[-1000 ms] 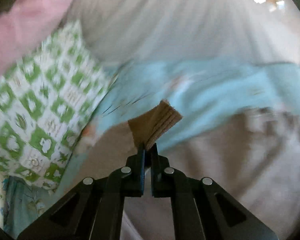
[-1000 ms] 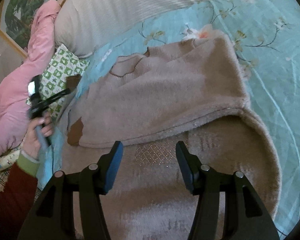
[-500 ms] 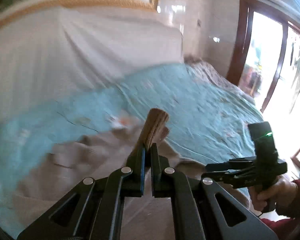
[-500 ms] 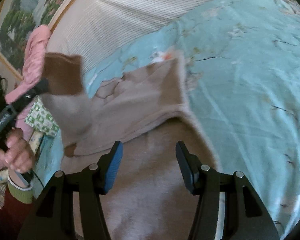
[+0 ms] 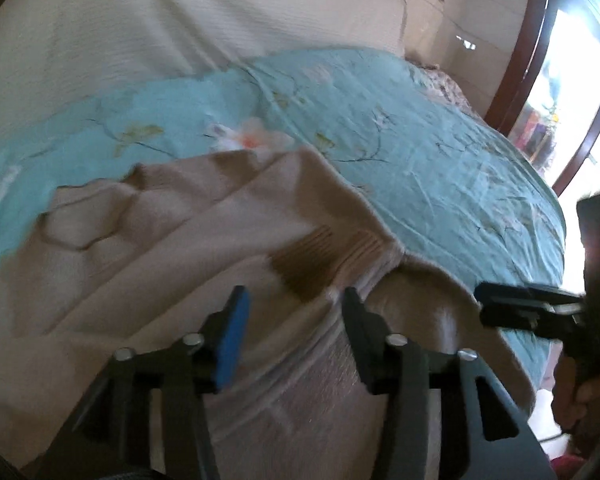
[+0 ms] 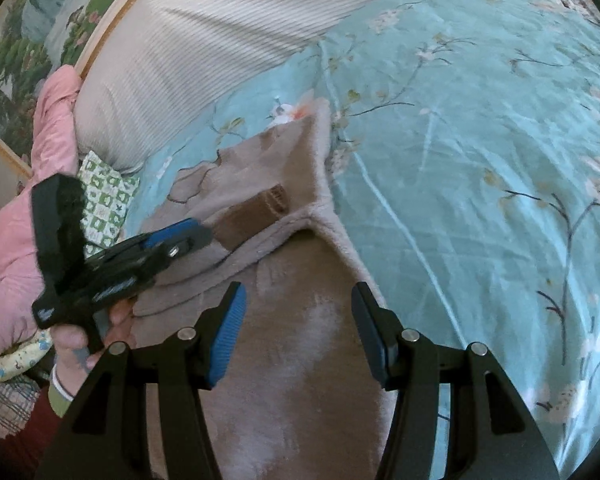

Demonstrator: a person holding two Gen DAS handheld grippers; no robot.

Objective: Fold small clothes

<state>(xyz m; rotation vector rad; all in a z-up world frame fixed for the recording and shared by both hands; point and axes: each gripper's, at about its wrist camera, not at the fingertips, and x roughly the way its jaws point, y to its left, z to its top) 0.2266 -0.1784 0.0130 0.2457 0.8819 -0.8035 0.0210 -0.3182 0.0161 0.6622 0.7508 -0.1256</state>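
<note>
Open left gripper (image 5: 292,312) over beige sweater (image 5: 148,256)

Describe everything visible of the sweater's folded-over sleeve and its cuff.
The sleeve is fuzzy beige knit like the rest of the sweater, ending in a darker brown ribbed cuff. It lies folded across the sweater's body, cuff pointing toward the far side seam, flat on the garment. The open left gripper is just short of the cuff, not gripping it. The sweater rests on the teal floral bedspread.
</note>
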